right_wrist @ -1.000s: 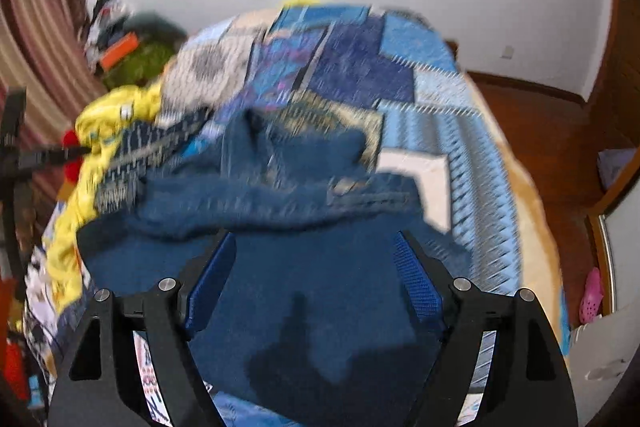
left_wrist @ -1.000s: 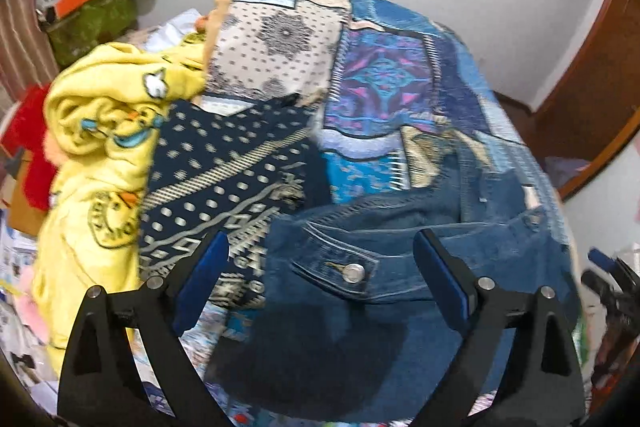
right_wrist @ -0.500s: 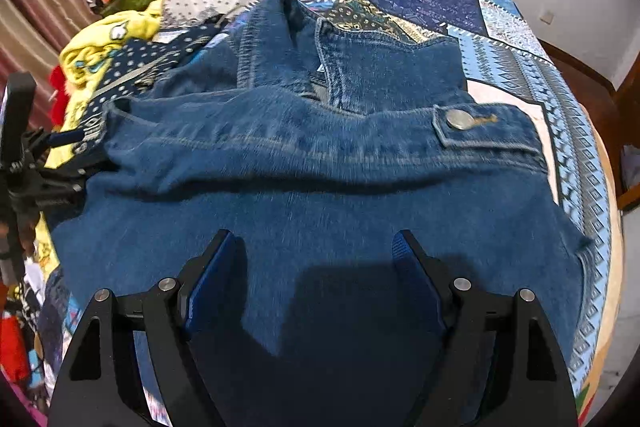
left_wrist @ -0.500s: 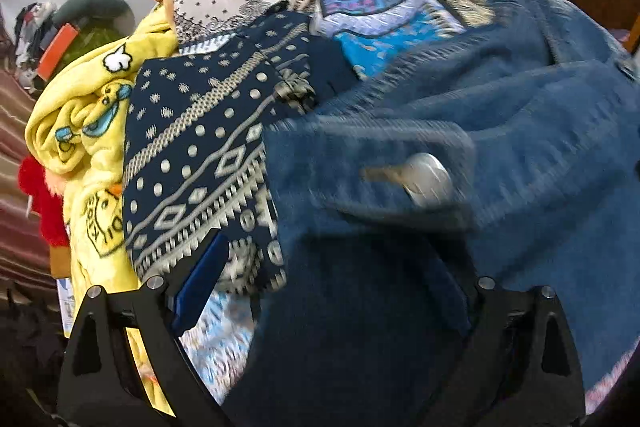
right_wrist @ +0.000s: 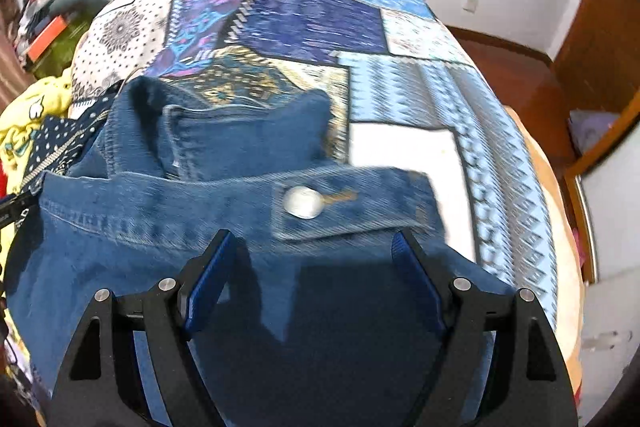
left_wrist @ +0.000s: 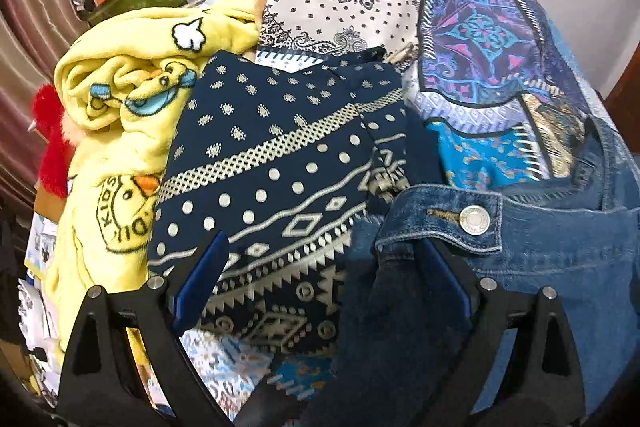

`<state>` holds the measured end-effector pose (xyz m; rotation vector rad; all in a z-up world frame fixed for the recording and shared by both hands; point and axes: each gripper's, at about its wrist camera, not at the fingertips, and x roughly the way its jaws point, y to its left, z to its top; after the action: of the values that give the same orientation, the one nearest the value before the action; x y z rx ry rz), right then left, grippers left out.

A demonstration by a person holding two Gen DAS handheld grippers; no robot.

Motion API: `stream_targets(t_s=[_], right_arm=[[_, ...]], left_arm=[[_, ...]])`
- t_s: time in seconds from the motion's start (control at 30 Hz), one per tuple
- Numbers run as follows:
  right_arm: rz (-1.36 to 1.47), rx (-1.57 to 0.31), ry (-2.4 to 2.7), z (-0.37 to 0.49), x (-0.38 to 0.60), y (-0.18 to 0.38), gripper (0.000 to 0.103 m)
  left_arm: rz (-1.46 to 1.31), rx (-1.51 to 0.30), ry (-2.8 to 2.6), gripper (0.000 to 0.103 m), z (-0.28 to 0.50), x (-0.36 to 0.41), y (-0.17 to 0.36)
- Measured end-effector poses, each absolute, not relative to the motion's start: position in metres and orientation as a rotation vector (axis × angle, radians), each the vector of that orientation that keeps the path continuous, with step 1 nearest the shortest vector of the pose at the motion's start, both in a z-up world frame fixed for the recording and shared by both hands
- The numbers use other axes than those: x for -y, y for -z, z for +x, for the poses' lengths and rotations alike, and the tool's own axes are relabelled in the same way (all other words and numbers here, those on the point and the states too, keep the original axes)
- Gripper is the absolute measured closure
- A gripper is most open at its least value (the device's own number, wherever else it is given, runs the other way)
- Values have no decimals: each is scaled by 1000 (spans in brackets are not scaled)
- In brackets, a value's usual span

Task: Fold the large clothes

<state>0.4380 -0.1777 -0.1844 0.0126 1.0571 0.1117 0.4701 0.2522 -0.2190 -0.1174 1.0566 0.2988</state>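
Left wrist view: left gripper (left_wrist: 324, 267) and right gripper (right_wrist: 312, 267) hover spread and empty over the jacket (right_wrist: 160, 227) hem corners, apparently positioned for pinching.

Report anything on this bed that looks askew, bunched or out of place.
The denim jacket lies rumpled, its collar and upper part bunched up rather than flat. Beside it, the navy patterned garment and the yellow fleece blanket sit in a loose heap, not stacked. Nothing looks spilled or torn.

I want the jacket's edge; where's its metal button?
Left wrist view: the button sits right of centre on the jacket tab, beside the navy cloth.
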Motion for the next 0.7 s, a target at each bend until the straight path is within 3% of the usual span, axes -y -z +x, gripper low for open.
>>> stream_targets(t_s=[0.27, 0.7], right_arm=[[87, -1034, -208, 382, 186, 164, 25], [-89, -1044, -335, 327, 124, 181, 25]], left_arm=[[15, -1005, -130, 8, 415, -200, 190], [90, -1036, -15, 7, 347, -130, 212]])
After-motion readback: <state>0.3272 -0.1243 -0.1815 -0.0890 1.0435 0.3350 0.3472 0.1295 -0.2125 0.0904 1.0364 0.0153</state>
